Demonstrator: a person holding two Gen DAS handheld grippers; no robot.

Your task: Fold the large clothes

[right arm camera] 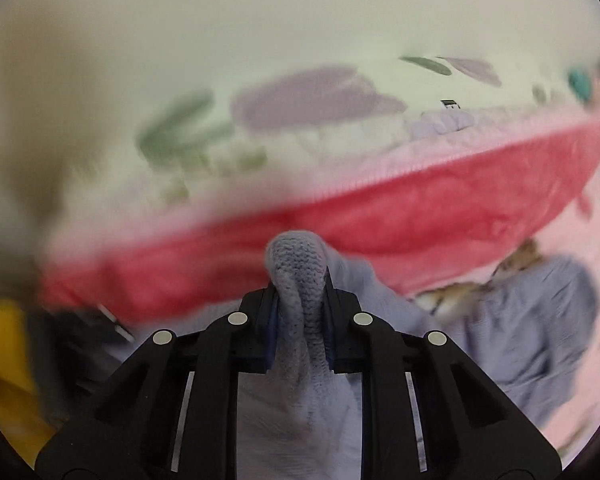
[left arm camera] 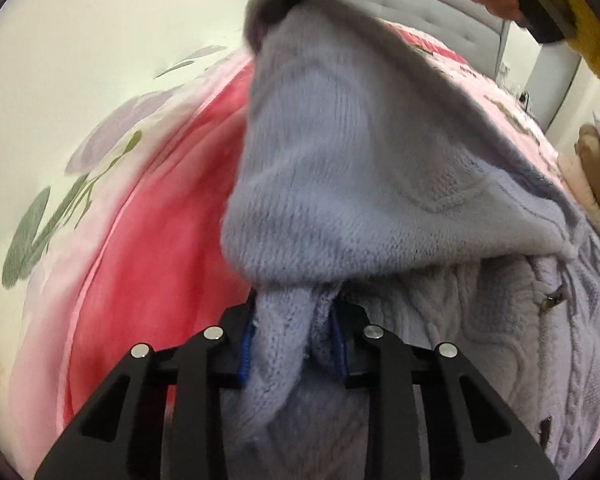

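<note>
Both tongs are clamped on the lavender knit sweater (left arm camera: 340, 168) — the left gripper (left arm camera: 294, 344) pinching a fold low down, the right gripper (right arm camera: 298, 320) gripping another bunch. The sweater hangs lifted between them above the pink-and-red blanket (left arm camera: 148, 240) — its lower part draped on the bed.

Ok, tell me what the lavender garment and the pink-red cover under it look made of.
Lavender sweater: soft, fuzzy knit yarn, probably wool or acrylic; stitch rows and cable patterns show, matte finish. Pink-red blanket: looks like plush fleece, with a velvety, slightly mottled nap; fibre can't be told. Both grippers, left and right, pinch the sweater.
</note>
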